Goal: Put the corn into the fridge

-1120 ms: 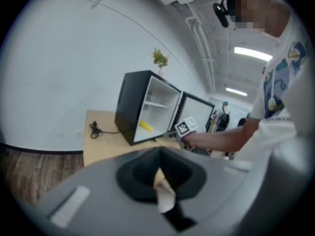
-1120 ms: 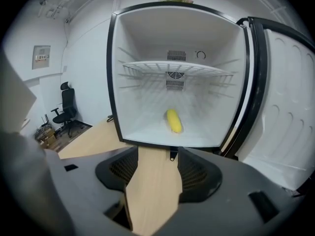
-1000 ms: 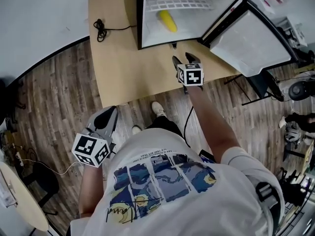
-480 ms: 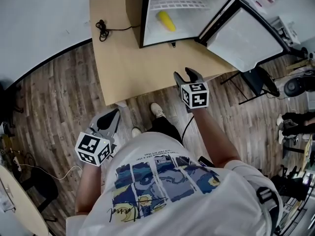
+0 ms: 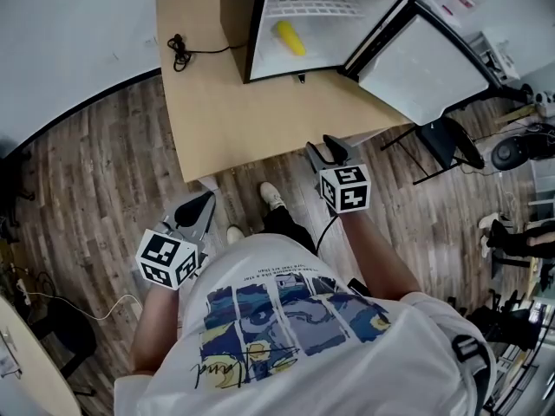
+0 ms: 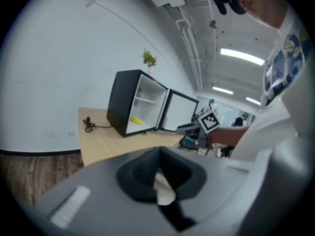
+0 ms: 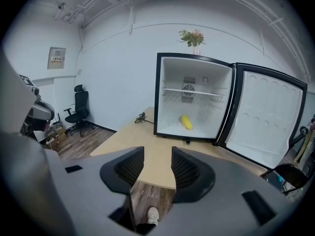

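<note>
One corn (image 5: 290, 38) lies in one open fridge (image 5: 232, 16); left gripper (image 5: 198, 204) closed, empty; right gripper (image 5: 323, 150) part-open, just been closing, empty.

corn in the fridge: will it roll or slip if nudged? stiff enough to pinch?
It would probably roll: the corn is a rounded, tapered cob lying on its side on the smooth-looking white floor of the fridge. It is likely stiff, since it keeps a straight shape with no sag. Its even yellow surface may be slick, but it is too small in view to be sure.
</note>
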Demonstrator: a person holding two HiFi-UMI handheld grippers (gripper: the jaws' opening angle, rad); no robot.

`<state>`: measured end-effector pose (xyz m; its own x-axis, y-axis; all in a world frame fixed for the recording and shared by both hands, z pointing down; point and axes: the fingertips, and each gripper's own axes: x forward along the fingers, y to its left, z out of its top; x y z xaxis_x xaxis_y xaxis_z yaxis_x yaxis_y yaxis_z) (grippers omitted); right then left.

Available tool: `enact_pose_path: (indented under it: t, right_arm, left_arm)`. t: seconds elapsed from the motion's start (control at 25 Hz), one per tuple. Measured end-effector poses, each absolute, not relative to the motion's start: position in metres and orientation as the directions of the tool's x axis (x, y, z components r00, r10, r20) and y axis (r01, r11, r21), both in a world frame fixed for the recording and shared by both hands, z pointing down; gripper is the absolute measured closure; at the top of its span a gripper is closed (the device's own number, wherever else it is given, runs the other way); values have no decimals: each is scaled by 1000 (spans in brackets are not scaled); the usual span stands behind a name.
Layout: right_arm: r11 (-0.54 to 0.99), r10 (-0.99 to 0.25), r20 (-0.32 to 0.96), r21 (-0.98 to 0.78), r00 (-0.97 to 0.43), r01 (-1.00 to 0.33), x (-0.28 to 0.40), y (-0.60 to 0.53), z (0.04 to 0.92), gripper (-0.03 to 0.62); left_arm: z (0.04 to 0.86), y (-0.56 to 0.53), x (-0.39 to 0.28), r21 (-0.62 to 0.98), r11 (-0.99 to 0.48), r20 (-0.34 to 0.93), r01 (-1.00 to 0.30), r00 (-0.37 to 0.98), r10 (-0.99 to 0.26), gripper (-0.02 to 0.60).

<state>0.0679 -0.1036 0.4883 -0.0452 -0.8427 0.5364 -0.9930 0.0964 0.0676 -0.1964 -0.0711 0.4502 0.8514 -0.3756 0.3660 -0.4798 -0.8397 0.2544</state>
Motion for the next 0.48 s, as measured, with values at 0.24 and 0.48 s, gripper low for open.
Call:
enact_pose_path:
  t: [0.24, 0.48]
  right_arm:
    - [102, -847, 530, 79, -45, -992, 64, -100, 481, 439]
    - [106, -851, 523, 86, -46, -991, 60, -102, 479, 453]
  left_arm:
    - [451, -69, -200, 257, -840, 361, -478, 854, -376, 572]
    - [452, -67, -204, 257, -836, 357, -485, 851, -385, 572]
